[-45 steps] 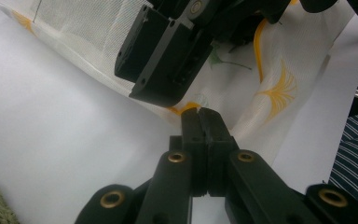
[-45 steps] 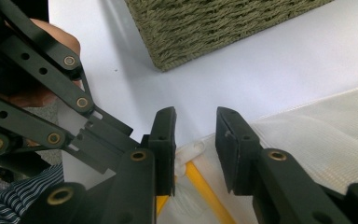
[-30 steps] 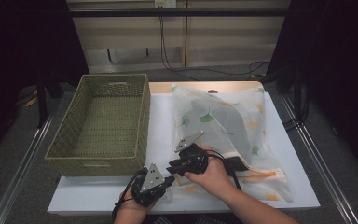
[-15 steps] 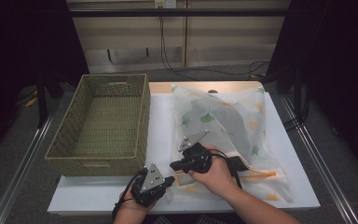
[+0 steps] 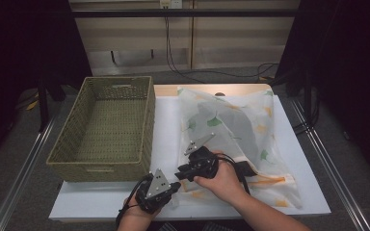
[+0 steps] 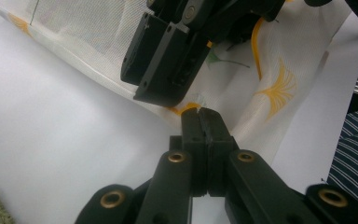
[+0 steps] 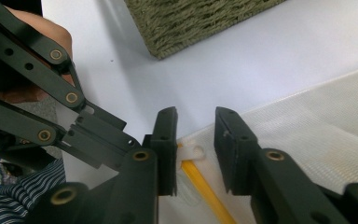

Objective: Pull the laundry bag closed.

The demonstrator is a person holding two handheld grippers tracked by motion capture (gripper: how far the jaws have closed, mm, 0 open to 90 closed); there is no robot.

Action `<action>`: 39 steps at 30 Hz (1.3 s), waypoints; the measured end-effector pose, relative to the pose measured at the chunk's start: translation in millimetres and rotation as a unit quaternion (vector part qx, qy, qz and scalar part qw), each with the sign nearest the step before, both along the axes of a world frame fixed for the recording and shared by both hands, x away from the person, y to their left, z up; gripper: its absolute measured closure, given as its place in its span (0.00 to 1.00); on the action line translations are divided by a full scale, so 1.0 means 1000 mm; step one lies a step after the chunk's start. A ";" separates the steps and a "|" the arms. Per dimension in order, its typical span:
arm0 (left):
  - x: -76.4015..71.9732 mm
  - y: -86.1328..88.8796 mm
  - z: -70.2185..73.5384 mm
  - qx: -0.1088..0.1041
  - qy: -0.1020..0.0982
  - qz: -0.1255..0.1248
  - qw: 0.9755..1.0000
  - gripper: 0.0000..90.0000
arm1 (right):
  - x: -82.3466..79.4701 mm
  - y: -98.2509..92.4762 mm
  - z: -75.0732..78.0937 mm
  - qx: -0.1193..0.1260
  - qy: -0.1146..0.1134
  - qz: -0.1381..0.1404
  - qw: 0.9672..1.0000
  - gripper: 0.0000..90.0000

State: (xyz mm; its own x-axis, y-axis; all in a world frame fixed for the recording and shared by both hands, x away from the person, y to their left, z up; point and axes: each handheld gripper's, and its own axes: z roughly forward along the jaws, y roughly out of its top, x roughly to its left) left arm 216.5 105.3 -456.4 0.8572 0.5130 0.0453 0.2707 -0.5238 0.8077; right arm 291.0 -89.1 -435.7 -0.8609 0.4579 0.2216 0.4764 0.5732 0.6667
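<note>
A white mesh bag (image 5: 250, 120) printed with yellow and green leaves lies on the table, with a dark garment inside it. My left gripper (image 6: 199, 112) is shut, pinching the bag's near left corner (image 6: 186, 108). My right gripper (image 7: 196, 121) hovers at the same corner. Its jaws have just been opening and now stand apart. Between them sit the white zipper pull (image 7: 191, 152) and the yellow zipper (image 7: 207, 189), neither pressed. From above, the left gripper (image 5: 175, 186) and the right gripper (image 5: 181, 172) almost meet.
A woven green basket (image 5: 147, 120) stands to the left of the bag, its corner (image 7: 186, 28) close to the grippers. The white table (image 5: 166, 120) shows bare between basket and bag. A striped sleeve (image 6: 354, 154) lies at the near edge.
Both hands stay at the bag's near left corner. The right hand has only rocked slightly there, and the bag and basket have not moved.
</note>
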 end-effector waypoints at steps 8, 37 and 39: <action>0.000 0.000 0.001 0.007 -0.002 0.001 1.000 1.00 | 0.001 -0.002 -0.001 -0.003 0.021 0.002 1.000 0.72; 0.001 0.000 -0.001 0.005 0.004 0.001 1.000 1.00 | -0.012 -0.011 0.008 0.010 0.007 0.018 1.000 0.95; 0.001 0.000 -0.001 0.007 0.003 0.002 1.000 1.00 | -0.013 -0.013 0.007 0.007 0.006 0.016 1.000 0.95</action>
